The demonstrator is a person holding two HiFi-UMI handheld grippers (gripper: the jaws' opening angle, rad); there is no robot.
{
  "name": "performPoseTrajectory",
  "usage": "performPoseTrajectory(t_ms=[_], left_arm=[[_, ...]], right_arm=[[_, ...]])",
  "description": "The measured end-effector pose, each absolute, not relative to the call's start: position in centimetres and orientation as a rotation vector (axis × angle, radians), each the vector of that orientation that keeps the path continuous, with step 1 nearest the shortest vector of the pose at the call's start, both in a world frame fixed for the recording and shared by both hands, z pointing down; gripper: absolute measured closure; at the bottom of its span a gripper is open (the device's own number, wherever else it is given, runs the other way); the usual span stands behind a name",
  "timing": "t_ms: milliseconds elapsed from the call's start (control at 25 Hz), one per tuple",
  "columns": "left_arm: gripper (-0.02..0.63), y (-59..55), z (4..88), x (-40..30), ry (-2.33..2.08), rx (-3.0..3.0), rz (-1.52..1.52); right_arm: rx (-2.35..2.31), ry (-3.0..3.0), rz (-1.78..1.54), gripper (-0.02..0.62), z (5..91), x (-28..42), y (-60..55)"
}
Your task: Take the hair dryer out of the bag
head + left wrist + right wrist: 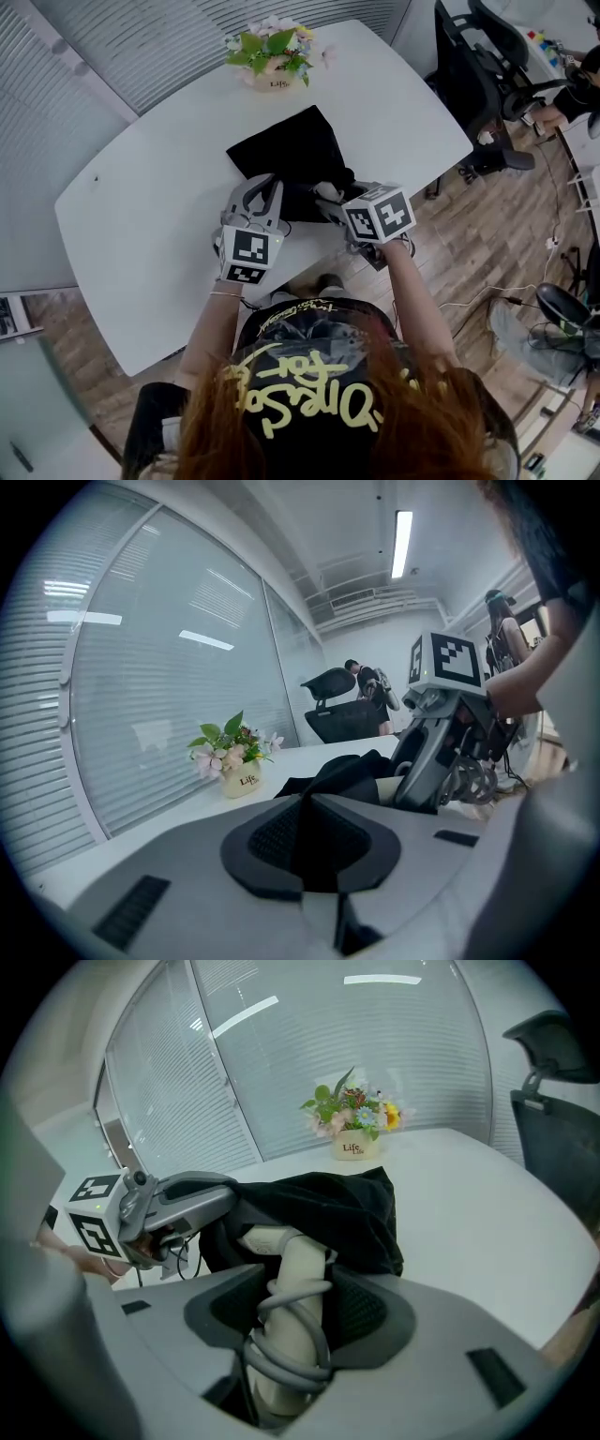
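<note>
A black bag [298, 150] lies mid-table on the white table [141, 206], its mouth toward me. My left gripper [266, 189] is shut on the bag's near edge; in the left gripper view black fabric [349, 772] runs into the pinched jaws [314, 844]. My right gripper [330, 202] is shut on the cream hair dryer [298, 1274], whose handle is wrapped in grey cord and stands between the pads [370, 1312]. The dryer's head is still inside the bag's mouth [323, 1206]. The left gripper [225, 1200] holds the bag's rim just left of it.
A small pot of flowers [274, 77] stands at the table's far edge. Black office chairs [480, 84] stand to the right on the wooden floor. The table's near edge is right below both grippers. Another person sits far right.
</note>
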State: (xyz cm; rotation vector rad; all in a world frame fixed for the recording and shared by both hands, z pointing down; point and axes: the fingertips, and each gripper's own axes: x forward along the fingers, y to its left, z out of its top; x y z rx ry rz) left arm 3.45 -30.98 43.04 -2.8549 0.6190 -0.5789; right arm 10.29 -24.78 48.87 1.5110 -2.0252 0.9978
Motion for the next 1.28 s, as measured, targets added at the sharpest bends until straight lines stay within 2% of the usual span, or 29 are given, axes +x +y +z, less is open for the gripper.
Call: performPoseTrajectory(t_ms=[440,1280], left_arm=[[0.588,-32.0,44.0,2.8,0.759,-2.796,-0.652],[0.567,-31.0,44.4,5.1,0.599,-2.860,-0.647]], right_arm=[[1.416,-2.113,0.995,0.373,48.6,10.4,-22.9],[1.230,-2.301,0.959,0.373,47.5,11.1,-19.3]])
